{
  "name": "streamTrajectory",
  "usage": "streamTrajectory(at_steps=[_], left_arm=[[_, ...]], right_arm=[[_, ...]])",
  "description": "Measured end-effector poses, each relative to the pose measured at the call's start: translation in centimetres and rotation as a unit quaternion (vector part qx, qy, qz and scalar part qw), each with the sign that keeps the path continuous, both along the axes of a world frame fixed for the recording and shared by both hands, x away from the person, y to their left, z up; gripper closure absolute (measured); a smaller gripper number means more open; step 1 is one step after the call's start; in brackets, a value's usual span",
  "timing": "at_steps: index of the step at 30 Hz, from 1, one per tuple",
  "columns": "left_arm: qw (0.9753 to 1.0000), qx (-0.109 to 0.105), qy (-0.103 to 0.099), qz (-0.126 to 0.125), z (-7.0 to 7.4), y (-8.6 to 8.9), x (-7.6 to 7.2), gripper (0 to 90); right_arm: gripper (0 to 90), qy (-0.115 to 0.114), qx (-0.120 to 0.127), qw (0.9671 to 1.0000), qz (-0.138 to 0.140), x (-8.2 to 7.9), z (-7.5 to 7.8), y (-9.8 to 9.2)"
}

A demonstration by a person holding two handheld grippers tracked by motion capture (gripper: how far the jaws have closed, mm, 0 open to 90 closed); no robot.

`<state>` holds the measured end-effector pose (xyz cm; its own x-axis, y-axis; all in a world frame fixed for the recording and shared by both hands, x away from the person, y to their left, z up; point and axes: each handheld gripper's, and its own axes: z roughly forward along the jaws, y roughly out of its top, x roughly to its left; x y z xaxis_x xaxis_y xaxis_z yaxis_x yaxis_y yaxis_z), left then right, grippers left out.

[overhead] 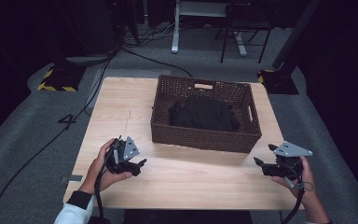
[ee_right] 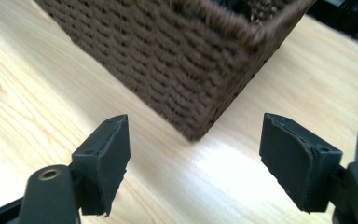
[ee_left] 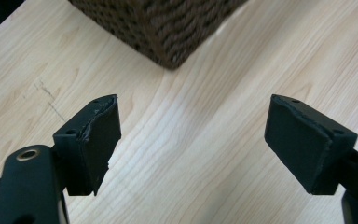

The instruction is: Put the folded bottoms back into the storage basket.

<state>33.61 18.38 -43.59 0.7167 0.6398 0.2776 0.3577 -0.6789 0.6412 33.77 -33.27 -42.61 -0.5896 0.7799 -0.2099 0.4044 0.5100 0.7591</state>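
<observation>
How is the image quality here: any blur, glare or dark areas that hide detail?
High view: the room around the table is very dark, and the black cloth in the basket shows almost no detail. Left gripper view: the basket corner is blurred, the wood grain sharp. Right gripper view: a bright glare patch washes out the tabletop between the jaws, and the basket weave is slightly soft.
</observation>
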Motion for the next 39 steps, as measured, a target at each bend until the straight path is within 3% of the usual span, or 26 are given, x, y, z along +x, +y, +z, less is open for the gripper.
streamTrajectory(at_steps=[2, 11, 18, 28, 33, 35, 39], left_arm=[[1.0, -0.005, 0.004, 0.003, -0.5, 0.2, -0.1, 18.9], [0.9998, 0.013, 0.008, 0.013, -2.5, 1.5, -0.7, 18.2], [0.9994, 0.005, 0.019, 0.029, -3.9, 2.5, -0.9, 17.9], [0.997, -0.042, 0.043, 0.049, -5.3, 4.4, -1.1, 16.9], [0.9952, -0.053, 0.064, 0.052, -5.9, 4.9, -1.1, 16.9], [0.9939, -0.064, 0.07, 0.056, -6.1, 5.2, -1.1, 16.8], [0.9915, -0.081, 0.078, 0.067, -6.4, 5.8, -1.1, 16.3]], right_arm=[[25.1, 0.005, -0.004, 1.0, -0.001, -0.1, -0.5, -0.1], [25.1, 0.026, 0.002, 0.9996, -0.014, -0.3, -3.2, -1.3], [24.6, 0.049, 0.016, 0.9984, -0.024, -0.4, -4.9, -2.4], [23.6, 0.066, 0.024, 0.9969, -0.034, -0.6, -6.7, -4.2], [22.3, 0.072, 0.036, 0.9958, -0.043, -1.0, -7.3, -5.0], [22.0, 0.079, 0.052, 0.9947, -0.041, -1.2, -7.5, -5.4], [20.0, 0.079, 0.057, 0.9939, -0.05, -1.4, -7.6, -5.8]])
